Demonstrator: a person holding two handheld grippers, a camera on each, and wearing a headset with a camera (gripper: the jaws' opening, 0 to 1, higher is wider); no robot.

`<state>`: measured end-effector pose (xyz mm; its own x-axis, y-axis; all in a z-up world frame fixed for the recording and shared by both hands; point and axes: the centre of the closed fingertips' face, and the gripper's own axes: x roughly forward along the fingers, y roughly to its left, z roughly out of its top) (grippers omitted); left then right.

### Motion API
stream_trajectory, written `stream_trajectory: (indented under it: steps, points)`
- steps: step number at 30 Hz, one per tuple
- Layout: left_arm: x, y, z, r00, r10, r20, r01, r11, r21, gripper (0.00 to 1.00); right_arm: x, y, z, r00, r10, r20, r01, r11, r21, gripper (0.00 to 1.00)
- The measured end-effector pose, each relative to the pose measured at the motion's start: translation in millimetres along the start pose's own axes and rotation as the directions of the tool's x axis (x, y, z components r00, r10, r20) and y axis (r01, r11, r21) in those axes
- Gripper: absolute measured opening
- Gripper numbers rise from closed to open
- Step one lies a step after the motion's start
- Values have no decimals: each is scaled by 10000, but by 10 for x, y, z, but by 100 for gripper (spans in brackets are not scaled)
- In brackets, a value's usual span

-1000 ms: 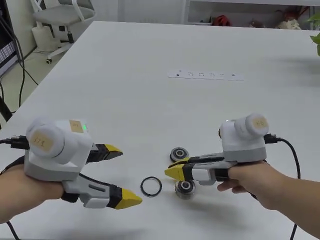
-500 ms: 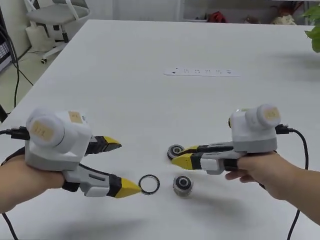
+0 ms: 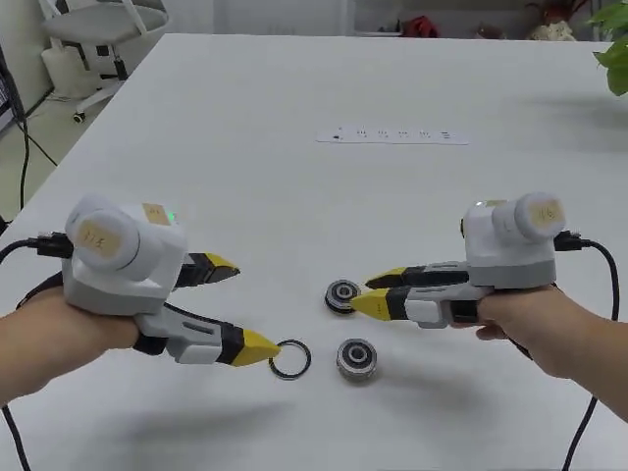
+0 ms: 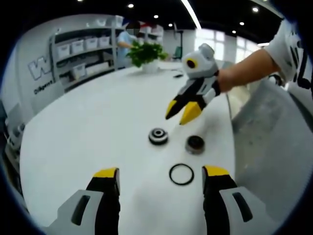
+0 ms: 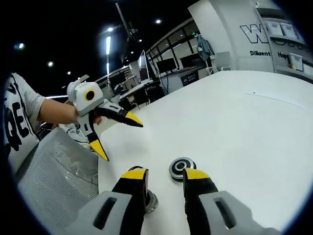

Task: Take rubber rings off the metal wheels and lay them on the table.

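On table: ring loose | left gripper fingers wide | right gripper backed off, narrow

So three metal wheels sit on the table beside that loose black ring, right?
No, two wheels, not three: the far wheel and the near wheel. The head view shows them on the table beside the loose black ring.

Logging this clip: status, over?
Left gripper open, right gripper open, both empty. One rubber ring flat on table; two wheels beside it. Nothing in the way.
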<state>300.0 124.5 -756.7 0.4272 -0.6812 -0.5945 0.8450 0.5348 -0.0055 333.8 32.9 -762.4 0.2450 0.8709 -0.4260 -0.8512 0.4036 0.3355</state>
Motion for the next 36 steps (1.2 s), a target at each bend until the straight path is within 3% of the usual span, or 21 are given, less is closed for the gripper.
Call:
stream_trajectory:
  steps: [13, 36]
  points:
    - [122, 103, 35, 10000, 72, -16, -72, 10000, -26, 68, 25, -102, -81, 9986, -374, -369, 345, 9964, -771, 30]
    - [479, 130, 185, 9993, -354, 147, 352, 9993, 133, 58, 128, -257, -245, 9938, -733, -834, 620, 9895, -1307, 28]
